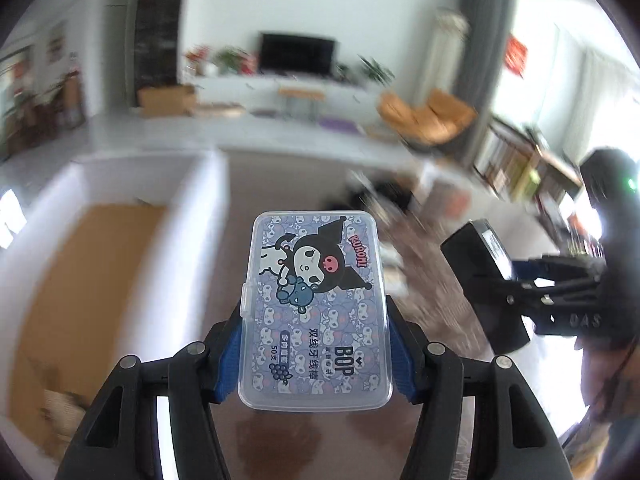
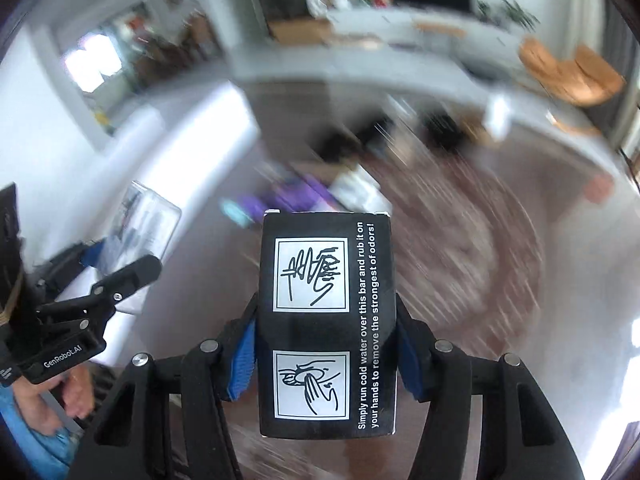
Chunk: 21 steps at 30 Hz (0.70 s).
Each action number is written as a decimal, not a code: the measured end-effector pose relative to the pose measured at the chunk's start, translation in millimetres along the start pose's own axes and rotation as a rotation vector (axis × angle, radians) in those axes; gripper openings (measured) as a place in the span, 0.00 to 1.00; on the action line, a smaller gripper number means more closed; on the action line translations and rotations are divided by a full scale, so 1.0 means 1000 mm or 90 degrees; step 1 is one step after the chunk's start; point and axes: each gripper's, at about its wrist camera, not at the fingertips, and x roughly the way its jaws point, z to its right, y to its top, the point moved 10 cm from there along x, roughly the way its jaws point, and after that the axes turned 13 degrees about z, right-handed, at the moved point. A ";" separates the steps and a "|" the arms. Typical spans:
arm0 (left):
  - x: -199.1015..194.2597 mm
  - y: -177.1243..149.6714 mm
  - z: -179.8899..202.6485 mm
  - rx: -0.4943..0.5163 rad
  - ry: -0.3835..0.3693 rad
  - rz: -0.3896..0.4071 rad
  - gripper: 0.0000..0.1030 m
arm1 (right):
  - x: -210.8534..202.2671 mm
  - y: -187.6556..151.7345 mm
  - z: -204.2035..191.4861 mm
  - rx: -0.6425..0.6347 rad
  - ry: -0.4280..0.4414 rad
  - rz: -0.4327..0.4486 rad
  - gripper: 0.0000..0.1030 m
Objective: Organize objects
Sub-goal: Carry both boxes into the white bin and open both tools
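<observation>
A clear plastic floss-pick box with a cartoon label sticks out forward between the blue pads of my left gripper, which is shut on its long sides. My right gripper is shut on a black carton printed with white hand-washing pictures and text. Both are held in the air above a brown table. In the left wrist view the right gripper shows at the right with the black carton. The right wrist view shows the left gripper at the left with the clear box.
A white-walled bin with a brown floor stands left of the table. Blurred purple items and dark objects lie further back on the table. A person's hand is at the lower left. Beyond are a living room floor and orange chairs.
</observation>
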 end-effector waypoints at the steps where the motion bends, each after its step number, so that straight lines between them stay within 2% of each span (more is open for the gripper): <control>1: -0.009 0.011 -0.022 -0.011 0.019 0.009 0.58 | -0.002 0.017 -0.022 -0.009 0.022 0.019 0.57; 4: -0.031 0.032 -0.108 -0.019 0.123 0.020 0.58 | 0.003 0.064 -0.109 -0.045 0.105 0.064 0.57; 7: -0.045 0.021 -0.189 -0.043 0.213 -0.010 0.58 | 0.018 0.093 -0.203 -0.090 0.188 0.079 0.57; 9: -0.050 -0.001 -0.234 -0.059 0.265 -0.048 0.58 | 0.031 0.096 -0.248 -0.123 0.217 0.078 0.57; 13: -0.049 -0.049 -0.284 -0.074 0.330 -0.134 0.60 | 0.080 0.075 -0.319 -0.177 0.241 0.036 0.59; 14: -0.049 -0.058 -0.290 -0.079 0.335 -0.146 0.62 | 0.091 0.068 -0.326 -0.181 0.241 0.020 0.64; 17: -0.052 -0.073 -0.292 -0.082 0.340 -0.148 0.63 | 0.110 0.049 -0.325 -0.166 0.223 -0.005 0.68; 18: -0.056 -0.071 -0.287 -0.073 0.342 -0.132 0.64 | 0.108 0.048 -0.321 -0.155 0.223 0.003 0.70; 20: -0.060 -0.063 -0.274 -0.063 0.335 -0.108 0.66 | 0.097 0.048 -0.299 -0.133 0.216 0.032 0.85; 21: -0.063 -0.057 -0.260 -0.056 0.324 -0.086 0.67 | 0.090 0.049 -0.282 -0.125 0.202 0.054 0.88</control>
